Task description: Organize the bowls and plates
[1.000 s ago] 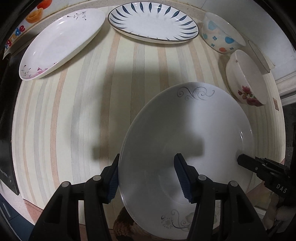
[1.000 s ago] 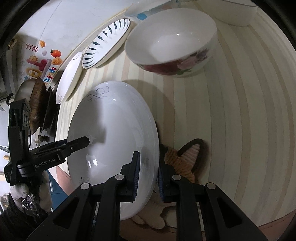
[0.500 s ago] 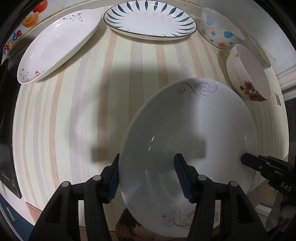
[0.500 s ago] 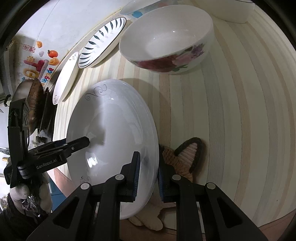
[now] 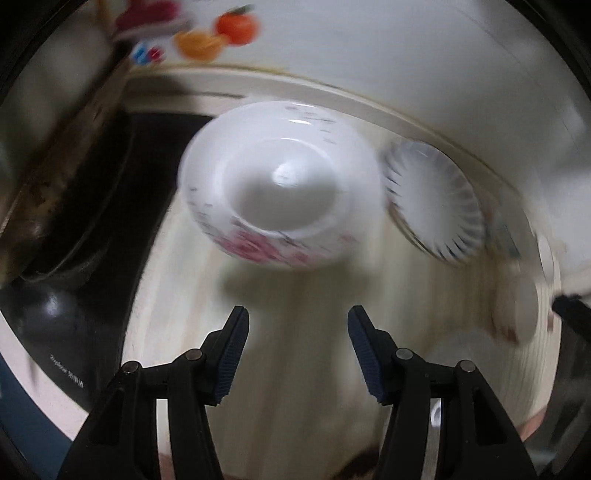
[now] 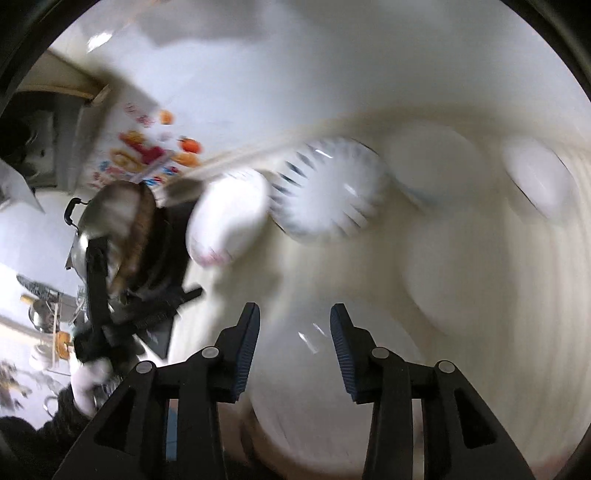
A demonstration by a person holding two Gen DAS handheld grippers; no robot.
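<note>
Both views are smeared by motion. My left gripper [image 5: 297, 312] is open and empty above the striped cloth, just short of the white oval plate with pink flowers [image 5: 280, 192]. The blue-striped plate [image 5: 436, 203] lies to that plate's right. My right gripper [image 6: 295, 308] has its jaws opening; the pads stand apart. The large white plate [image 6: 303, 387] shows as a blur beneath them, touched by neither pad. Farther back in the right wrist view are the flowered oval plate [image 6: 225, 221], the blue-striped plate [image 6: 325, 192] and two pale bowls [image 6: 432, 162] [image 6: 535, 181].
A black cooker top [image 5: 66, 325] borders the cloth on the left, with a wok [image 6: 110, 221] on it. The wall with fruit stickers [image 5: 218, 33] closes the back. A flowered bowl [image 5: 517, 310] sits at the right. The striped cloth [image 5: 295, 369] lies under the left gripper.
The right gripper has let go of the large white plate's rim and risen. The left gripper has left that plate and swung toward the back left, facing the flowered oval plate.
</note>
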